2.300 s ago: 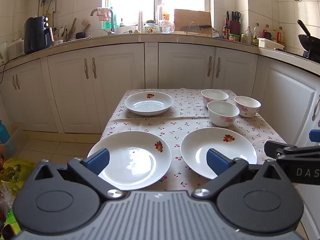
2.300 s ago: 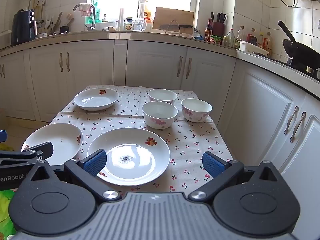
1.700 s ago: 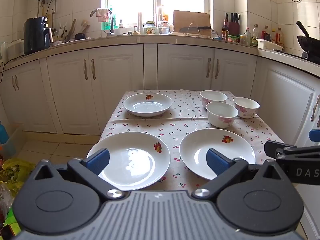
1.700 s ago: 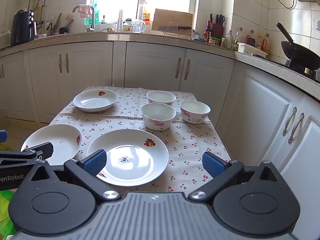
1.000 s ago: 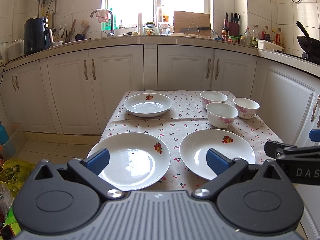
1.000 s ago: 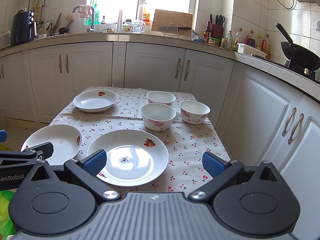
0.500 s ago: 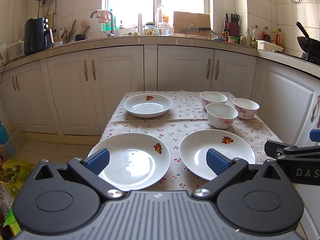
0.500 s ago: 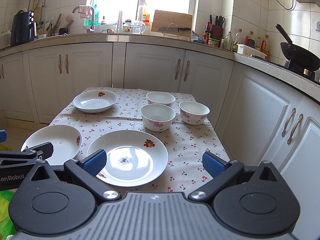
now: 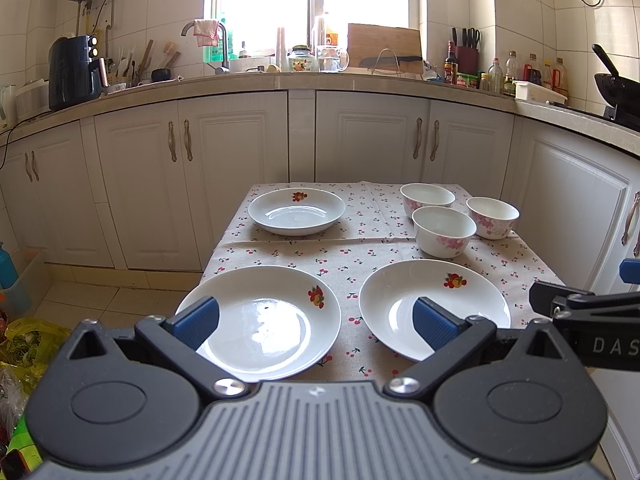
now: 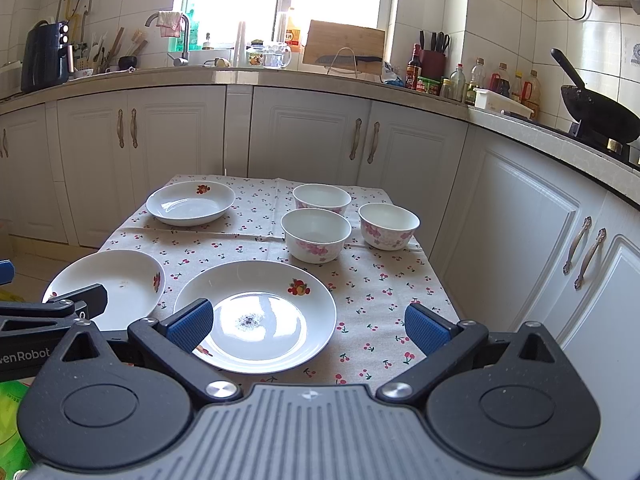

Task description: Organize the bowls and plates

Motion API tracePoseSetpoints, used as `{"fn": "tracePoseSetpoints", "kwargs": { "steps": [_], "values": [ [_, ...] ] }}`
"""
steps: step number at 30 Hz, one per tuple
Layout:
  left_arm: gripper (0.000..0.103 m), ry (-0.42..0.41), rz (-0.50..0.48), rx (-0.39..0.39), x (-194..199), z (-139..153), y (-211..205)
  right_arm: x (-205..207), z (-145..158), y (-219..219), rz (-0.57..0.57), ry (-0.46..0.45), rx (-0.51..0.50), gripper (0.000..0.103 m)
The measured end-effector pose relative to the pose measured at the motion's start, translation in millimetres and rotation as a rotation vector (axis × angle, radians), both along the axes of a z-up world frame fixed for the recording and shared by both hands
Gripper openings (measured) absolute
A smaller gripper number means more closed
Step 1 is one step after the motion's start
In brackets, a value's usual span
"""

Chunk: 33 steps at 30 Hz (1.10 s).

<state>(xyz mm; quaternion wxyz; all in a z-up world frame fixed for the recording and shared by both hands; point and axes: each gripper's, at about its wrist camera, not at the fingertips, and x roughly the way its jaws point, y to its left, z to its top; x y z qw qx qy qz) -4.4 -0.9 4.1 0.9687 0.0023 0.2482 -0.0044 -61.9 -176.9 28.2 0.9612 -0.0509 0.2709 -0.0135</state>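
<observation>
Both grippers are held short of the near edge of the surface (image 9: 384, 240), nothing gripped. Left gripper (image 9: 316, 320): jaws spread wide, framing the near-left plate (image 9: 264, 320). Right gripper (image 10: 306, 326): jaws spread wide over the near-right plate (image 10: 256, 314). A third plate (image 10: 191, 203) is seen at the far-left corner. Three floral bowls are clustered at the far-right corner: back bowl (image 10: 322, 198), front bowl (image 10: 316, 234), right bowl (image 10: 389, 225), close together; contact between them can't be confirmed.
</observation>
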Motion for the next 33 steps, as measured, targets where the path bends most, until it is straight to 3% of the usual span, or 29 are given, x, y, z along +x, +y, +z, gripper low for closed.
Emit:
{"fn": "tracePoseSetpoints", "kwargs": {
  "steps": [33],
  "values": [
    [0.102, 0.02, -0.002, -0.001, 12, -3, 6, 16, -3, 5, 0.032, 0.025, -0.012, 0.103]
  ]
}}
